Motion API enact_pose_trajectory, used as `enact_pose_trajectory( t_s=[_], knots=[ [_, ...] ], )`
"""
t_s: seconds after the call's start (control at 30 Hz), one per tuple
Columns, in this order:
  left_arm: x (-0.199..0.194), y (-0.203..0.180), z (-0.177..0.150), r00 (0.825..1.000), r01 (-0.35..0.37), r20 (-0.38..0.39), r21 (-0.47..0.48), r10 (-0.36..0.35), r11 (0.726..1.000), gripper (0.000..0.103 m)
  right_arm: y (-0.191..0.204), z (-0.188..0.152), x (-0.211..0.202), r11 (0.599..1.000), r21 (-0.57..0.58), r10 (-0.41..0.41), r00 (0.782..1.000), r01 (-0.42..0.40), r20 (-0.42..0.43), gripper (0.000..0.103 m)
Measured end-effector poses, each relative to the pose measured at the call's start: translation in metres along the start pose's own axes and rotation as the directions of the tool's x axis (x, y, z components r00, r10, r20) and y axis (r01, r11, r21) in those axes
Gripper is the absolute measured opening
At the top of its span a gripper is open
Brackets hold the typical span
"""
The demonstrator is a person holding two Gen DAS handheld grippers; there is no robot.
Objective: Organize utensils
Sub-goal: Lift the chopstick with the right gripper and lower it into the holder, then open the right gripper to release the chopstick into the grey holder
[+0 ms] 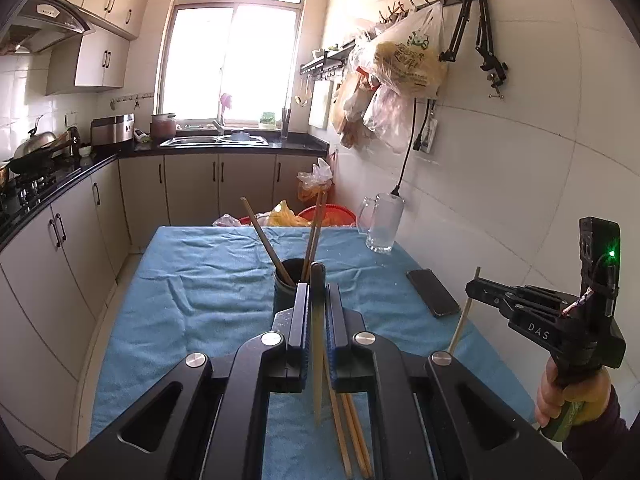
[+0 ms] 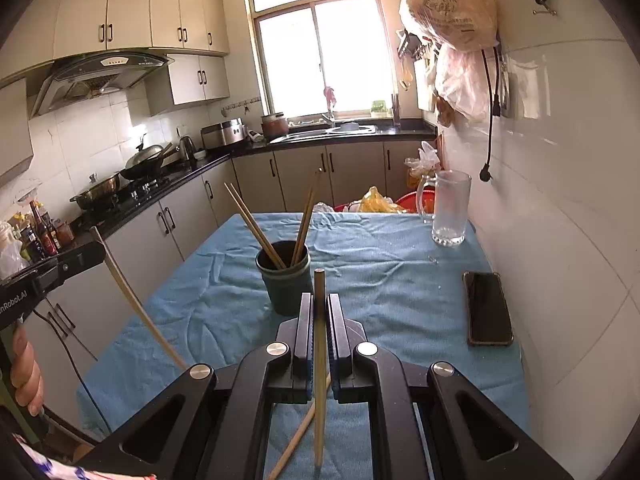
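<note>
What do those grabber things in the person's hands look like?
Both are black. The left gripper has blue pads inside its jaws and silver round bolts. The right gripper carries white "DAS" letters, a green light, a braided cable and a green-yellow handle. The right hand has a dark sleeve.

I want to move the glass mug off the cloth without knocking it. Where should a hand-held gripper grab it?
Take the glass mug by its handle, coming in level from the mug's left in the right wrist view. It stands upright near the wall, and the thin loop fits between the jaws, while the smooth, wide body probably would not.
</note>
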State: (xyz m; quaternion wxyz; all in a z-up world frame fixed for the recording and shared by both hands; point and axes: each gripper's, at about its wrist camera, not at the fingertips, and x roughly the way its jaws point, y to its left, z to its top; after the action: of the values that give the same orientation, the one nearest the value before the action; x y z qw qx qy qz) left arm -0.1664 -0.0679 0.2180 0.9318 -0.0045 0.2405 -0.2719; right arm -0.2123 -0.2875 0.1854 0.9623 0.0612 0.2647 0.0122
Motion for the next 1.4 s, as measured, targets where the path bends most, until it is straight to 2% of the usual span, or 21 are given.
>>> enact_pose_trajectory(
  t_s=[0.23,0.57,0.73,0.83,1.03,1.17,1.27,1.4],
  knots=[
    [0.008,0.011,0.025,1.000,-0.025,0.015,-0.012,0.026,1.000,0.007,0.004,0.030,0.009,1.000,-0.017,0.005,0.999,-0.004,0.035,0.006],
    [0.030,0.023,0.099,0.995,-0.050,0.085,-0.038,0.053,0.998,0.007,0.025,0.106,0.021,0.997,-0.074,0.033,0.992,-0.024,0.124,0.006],
    [0.054,0.022,0.136,0.991,-0.054,0.121,-0.050,0.060,0.997,0.007,0.037,0.144,0.028,0.995,-0.096,0.056,0.983,-0.040,0.173,0.006],
    [0.075,0.019,0.150,0.992,-0.057,0.112,-0.041,0.061,0.998,0.007,0.044,0.162,0.038,0.994,-0.101,0.070,0.980,-0.052,0.184,0.006],
    [0.122,0.019,0.153,0.993,-0.084,0.081,-0.033,0.087,0.996,0.007,0.051,0.177,0.078,0.994,-0.091,0.067,0.983,-0.052,0.170,0.006],
    [0.168,0.030,0.138,0.998,-0.059,-0.023,-0.067,0.058,0.996,0.007,0.042,0.167,0.123,0.998,-0.048,0.049,0.994,-0.044,0.102,0.006],
    [0.190,0.040,0.125,0.994,-0.049,-0.105,-0.103,0.039,0.993,0.007,0.033,0.155,0.153,0.999,-0.014,0.047,0.998,-0.046,0.034,0.006],
    [0.190,0.045,0.118,0.994,-0.061,-0.096,-0.103,0.051,0.993,0.007,0.021,0.148,0.178,0.999,0.002,0.034,0.999,-0.034,-0.015,0.006]
  ],
)
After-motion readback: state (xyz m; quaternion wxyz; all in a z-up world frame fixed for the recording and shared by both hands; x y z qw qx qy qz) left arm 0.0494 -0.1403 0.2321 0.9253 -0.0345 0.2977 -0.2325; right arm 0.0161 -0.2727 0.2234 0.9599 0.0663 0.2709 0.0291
